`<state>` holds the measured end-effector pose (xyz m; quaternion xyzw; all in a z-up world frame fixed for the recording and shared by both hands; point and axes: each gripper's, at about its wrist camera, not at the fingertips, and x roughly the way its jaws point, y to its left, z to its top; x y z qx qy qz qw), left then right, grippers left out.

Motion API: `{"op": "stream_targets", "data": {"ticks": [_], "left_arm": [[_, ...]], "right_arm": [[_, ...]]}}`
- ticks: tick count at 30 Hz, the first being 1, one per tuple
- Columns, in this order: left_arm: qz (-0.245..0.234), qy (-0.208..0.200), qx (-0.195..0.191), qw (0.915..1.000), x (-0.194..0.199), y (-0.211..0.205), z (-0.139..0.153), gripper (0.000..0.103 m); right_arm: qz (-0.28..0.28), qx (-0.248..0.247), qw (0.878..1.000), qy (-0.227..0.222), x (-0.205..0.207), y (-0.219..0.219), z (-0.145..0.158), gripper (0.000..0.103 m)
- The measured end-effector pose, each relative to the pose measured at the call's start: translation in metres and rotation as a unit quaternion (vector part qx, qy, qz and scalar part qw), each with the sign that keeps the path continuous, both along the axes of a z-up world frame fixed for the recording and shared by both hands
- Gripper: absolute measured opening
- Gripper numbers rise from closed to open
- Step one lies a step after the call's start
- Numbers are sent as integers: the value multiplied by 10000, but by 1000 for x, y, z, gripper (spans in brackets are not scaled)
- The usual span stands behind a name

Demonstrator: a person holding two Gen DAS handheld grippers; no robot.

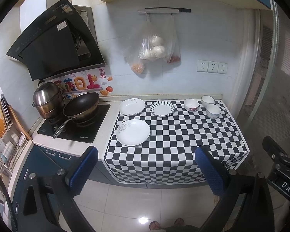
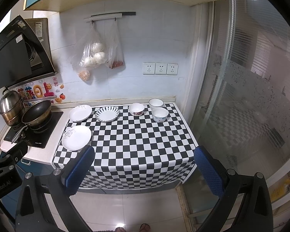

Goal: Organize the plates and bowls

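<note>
beside the stove [image 1: 75, 123], at the left edge of the left wrist view, we see a dish rack [image 1: 7, 145] cut off by the frame, its contents too crowded and small to tell apart. the same view clips the right gripper [image 1: 284, 166] at the right edge, so we cannot tell how its jaws stand. in the right wrist view the left gripper [image 2: 3, 166] is cut off by the left edge, just left of the stove [image 2: 34, 133], jaws unseen. above the stove the range hood [image 2: 15, 52] loses its left part to the lens rim. the lettering on the stove front is too small to read. the orange contents of the hanging bags [image 1: 150, 46] blur through plastic.
</note>
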<state>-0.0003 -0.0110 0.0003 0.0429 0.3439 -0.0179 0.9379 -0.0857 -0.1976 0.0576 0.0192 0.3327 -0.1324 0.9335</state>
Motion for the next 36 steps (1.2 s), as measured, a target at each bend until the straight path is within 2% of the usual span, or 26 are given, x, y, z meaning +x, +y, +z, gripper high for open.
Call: {"op": "stream_targets", "data": {"ticks": [25,30,33,36], "left_arm": [[-50,-110,14,9999,12,3,-5,103],[236,-479,223,9983,39,17,-23,103],[387,-587,327,9970,57,29,-35,103],[512,-525,360,9967,85,44,-50,103]], "right_arm": [[-75,129,9999,-36,12,-1,-3,103],[83,338,9984,-441,34,3,-22,103],[164,340,9984,-429,56,14,-39,103],[218,380,9986,-293,81,25,-58,103]]}}
